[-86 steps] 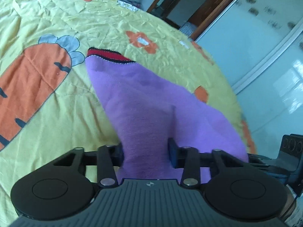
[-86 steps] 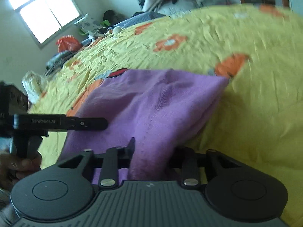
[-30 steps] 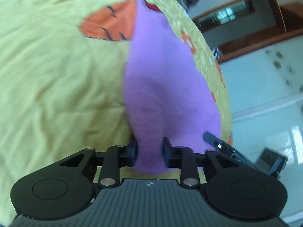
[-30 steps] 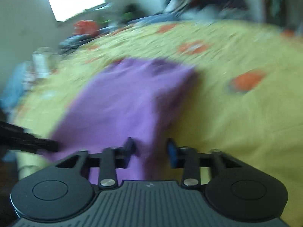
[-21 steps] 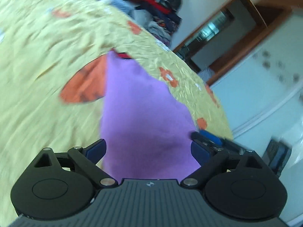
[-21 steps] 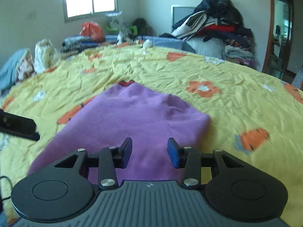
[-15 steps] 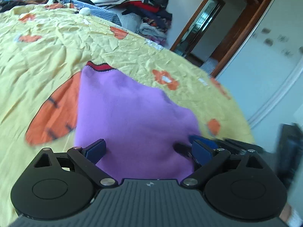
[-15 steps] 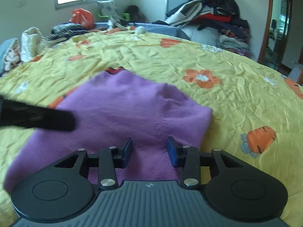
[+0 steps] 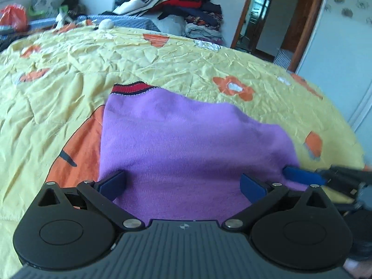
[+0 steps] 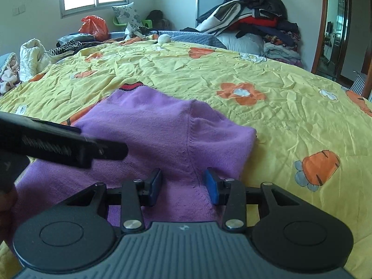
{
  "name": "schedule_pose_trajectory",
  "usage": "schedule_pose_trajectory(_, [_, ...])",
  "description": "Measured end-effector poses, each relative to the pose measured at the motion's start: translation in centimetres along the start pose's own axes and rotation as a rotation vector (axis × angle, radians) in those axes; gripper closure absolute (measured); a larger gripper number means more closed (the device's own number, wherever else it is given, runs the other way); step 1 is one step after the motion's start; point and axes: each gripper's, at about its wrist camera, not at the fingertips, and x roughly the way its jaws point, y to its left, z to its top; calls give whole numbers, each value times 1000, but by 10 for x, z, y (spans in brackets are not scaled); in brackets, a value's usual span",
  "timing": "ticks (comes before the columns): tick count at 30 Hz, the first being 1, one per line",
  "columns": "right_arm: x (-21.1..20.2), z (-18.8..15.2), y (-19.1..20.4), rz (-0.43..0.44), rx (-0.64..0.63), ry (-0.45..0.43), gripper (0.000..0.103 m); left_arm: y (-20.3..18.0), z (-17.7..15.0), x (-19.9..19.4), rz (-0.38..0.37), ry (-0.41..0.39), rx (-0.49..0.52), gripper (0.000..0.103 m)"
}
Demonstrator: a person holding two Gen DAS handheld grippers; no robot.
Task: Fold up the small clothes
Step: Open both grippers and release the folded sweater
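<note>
**Both grippers let go, purple top flat on the bed**

My left gripper has its fingers wide apart; my right gripper is apart too, holding nothing. The purple top lies mid-frame on the yellow blanket, red collar pointing away. Its near edge hides under my grippers.

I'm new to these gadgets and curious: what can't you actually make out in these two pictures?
- Near edge of the purple sweater: hidden in both views by the gripper bodies.
- Right hand-held gripper: in the left view only its blurred blue tip shows at the right edge.
- Left hand-held gripper: in the right view, a blurred black bar cut off by the left edge.
- Clothes pile by the wall: single items too small and tangled to tell apart.
</note>
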Motion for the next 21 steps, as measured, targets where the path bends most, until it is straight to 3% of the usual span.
schedule_pose_trajectory(2, [-8,4,1,-12,19,3,57,1,2,-13,-15,2,-48,1])
schedule_pose_trajectory(5, [-25,-1,9,-18,0,-15,31,-1,-5,-40,-37,-28,-62,1])
schedule_pose_trajectory(9, [-30,-11,21,-27,-47,2,31,-2,-30,-55,-40,7,-76,1])
schedule_pose_trajectory(10, [-24,-14,22,-40,-66,19,31,-5,-38,-55,-25,11,-45,1])
schedule_pose_trajectory(12, [-16,-17,15,-33,-36,18,22,-12,-51,-53,18,1,24,1])
schedule_pose_trajectory(15, [-19,-13,4,-16,32,49,20,-17,-58,-57,55,2,77,1])
schedule_pose_trajectory(18, [-47,-22,9,-32,10,16,19,-10,-64,-82,-10,-8,21,1])
schedule_pose_trajectory(21, [-69,-44,14,44,1,4,20,-11,-84,-101,-26,-11,46,1])
